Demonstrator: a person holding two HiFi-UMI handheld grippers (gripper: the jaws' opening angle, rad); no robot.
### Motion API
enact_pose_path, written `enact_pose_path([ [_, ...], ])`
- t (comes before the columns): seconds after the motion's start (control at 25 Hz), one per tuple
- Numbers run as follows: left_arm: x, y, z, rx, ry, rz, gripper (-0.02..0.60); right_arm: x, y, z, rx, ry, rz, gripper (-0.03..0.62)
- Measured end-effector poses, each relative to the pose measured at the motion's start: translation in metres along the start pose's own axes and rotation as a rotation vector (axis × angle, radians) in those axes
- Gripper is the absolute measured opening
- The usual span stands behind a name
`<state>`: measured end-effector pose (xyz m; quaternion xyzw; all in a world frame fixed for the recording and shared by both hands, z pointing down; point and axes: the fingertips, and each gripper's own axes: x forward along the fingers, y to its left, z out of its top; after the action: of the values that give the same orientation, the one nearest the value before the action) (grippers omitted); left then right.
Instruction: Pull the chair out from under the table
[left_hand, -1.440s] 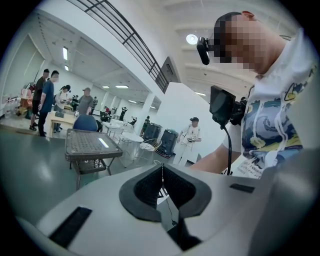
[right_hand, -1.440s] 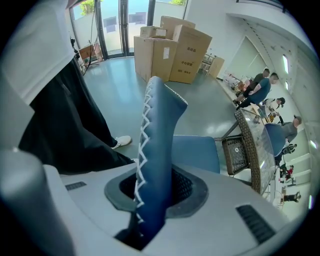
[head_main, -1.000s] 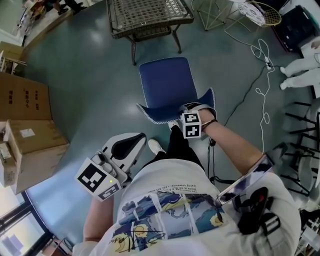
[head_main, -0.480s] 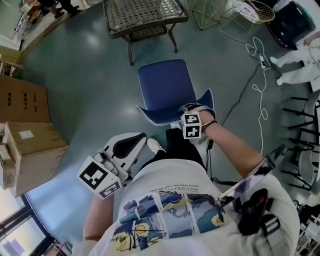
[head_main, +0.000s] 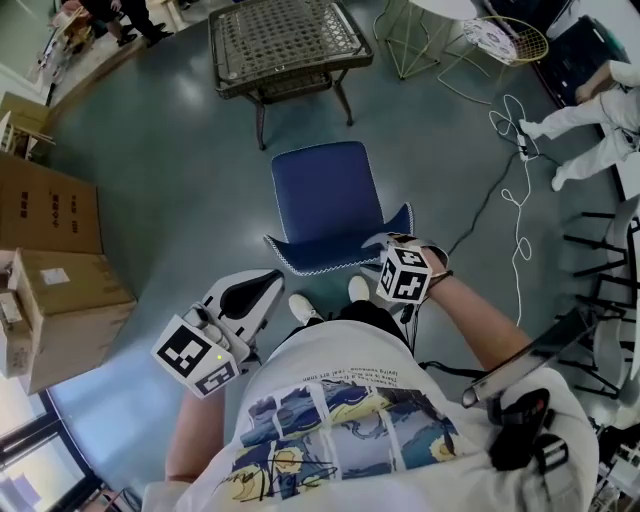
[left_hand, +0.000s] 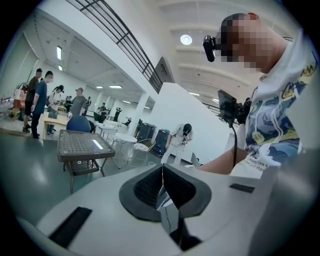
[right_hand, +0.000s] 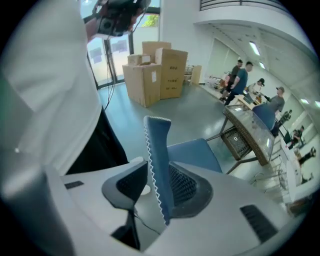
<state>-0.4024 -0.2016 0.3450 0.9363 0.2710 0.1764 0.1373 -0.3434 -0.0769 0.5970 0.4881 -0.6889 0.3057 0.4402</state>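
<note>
The blue chair (head_main: 325, 195) stands on the floor in front of me, clear of the wicker table (head_main: 285, 35). My right gripper (head_main: 388, 248) is at the right corner of the chair's backrest (head_main: 335, 255). In the right gripper view the backrest's stitched edge (right_hand: 159, 160) stands up between the jaws of the right gripper (right_hand: 156, 186), close to one pad with a gap to the other; the jaws are opening. My left gripper (head_main: 262, 288) hangs shut and empty at my left side; its pads (left_hand: 150, 187) meet along a thin seam.
Cardboard boxes (head_main: 55, 290) sit at the left, seen again in the right gripper view (right_hand: 155, 72). A white cable (head_main: 515, 150) trails across the floor at the right, near white wire furniture (head_main: 505, 30). Several people stand at the back (left_hand: 42, 97).
My right gripper has shifted to the right along the backrest's top and come up nearer me. The left gripper has stayed where it was.
</note>
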Motion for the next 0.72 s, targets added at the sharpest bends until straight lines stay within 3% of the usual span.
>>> enact_pose_path([
  [0.12, 0.021, -0.008, 0.006, 0.022, 0.011, -0.004, 0.011, -0.041, -0.008, 0.004, 0.153, -0.122, -0.011, 0.135],
  [0.28, 0.047, -0.018, 0.014, 0.056, 0.024, -0.019, 0.011, -0.086, -0.021, 0.014, 0.268, -0.287, -0.075, 0.13],
  [0.44, 0.074, -0.026, 0.016, 0.077, 0.044, -0.019, 0.011, -0.13, -0.039, 0.022, 0.413, -0.494, -0.128, 0.041],
  [0.56, 0.088, -0.031, 0.012, 0.082, 0.069, -0.025, 0.011, -0.152, -0.049, 0.027, 0.436, -0.574, -0.172, 0.02],
  [0.72, 0.096, -0.04, 0.01, 0.074, 0.073, -0.023, 0.011, -0.169, -0.044, 0.031, 0.383, -0.589, -0.219, 0.011],
])
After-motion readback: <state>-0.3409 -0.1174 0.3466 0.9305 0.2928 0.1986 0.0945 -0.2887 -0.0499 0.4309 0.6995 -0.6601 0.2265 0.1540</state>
